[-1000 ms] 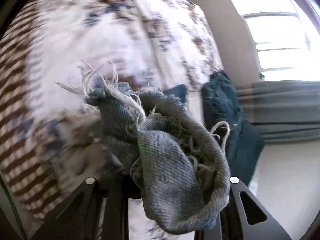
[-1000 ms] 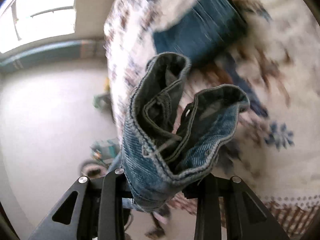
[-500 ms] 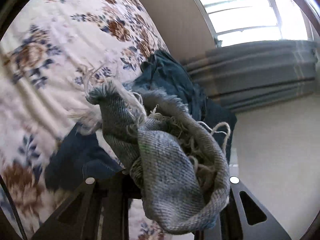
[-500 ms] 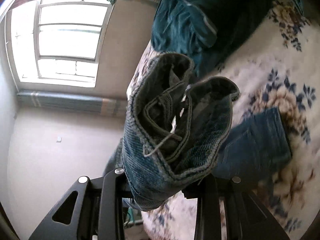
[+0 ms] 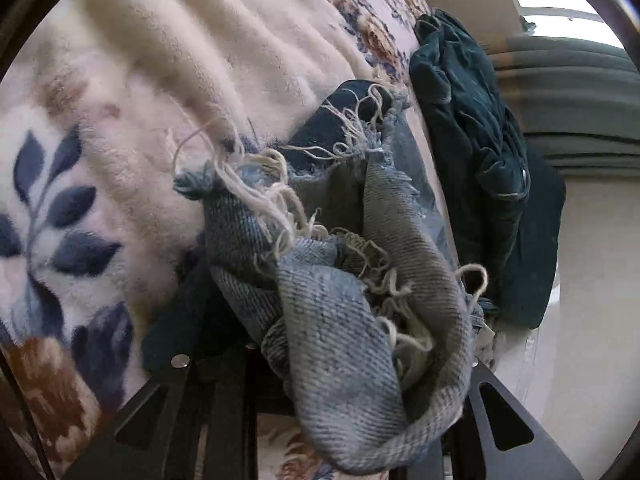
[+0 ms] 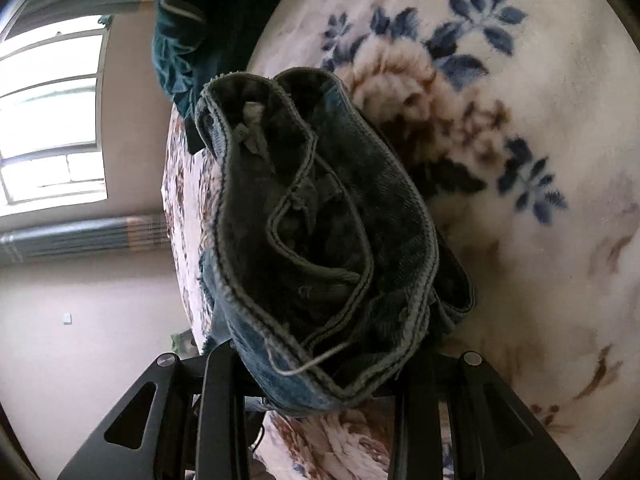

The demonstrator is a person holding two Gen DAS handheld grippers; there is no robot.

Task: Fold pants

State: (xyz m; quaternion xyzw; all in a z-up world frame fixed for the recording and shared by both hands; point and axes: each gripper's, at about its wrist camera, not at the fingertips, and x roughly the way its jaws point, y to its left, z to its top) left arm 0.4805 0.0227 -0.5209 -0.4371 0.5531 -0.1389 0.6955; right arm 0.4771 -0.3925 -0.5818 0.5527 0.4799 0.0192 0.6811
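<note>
The pants are faded blue jeans. My left gripper (image 5: pixel 332 392) is shut on their frayed leg hem (image 5: pixel 340 280), a bunch of denim with loose white threads, held low over the floral blanket (image 5: pixel 120 120). My right gripper (image 6: pixel 320 380) is shut on the folded waistband (image 6: pixel 312 240), with stitched seams and a small label showing, close above the blanket (image 6: pixel 520 200). The rest of the jeans hangs below the grippers and is mostly hidden.
A dark teal garment (image 5: pixel 480 160) lies crumpled at the bed's edge, also at the top of the right wrist view (image 6: pixel 192 32). Beyond the edge are the floor, a beige wall, a radiator (image 5: pixel 580 100) and a bright window (image 6: pixel 48 120).
Both grippers have swung down toward the blanket with the jeans still held. The blanket now fills more of both views, and the teal garment has shifted toward the frame edges.
</note>
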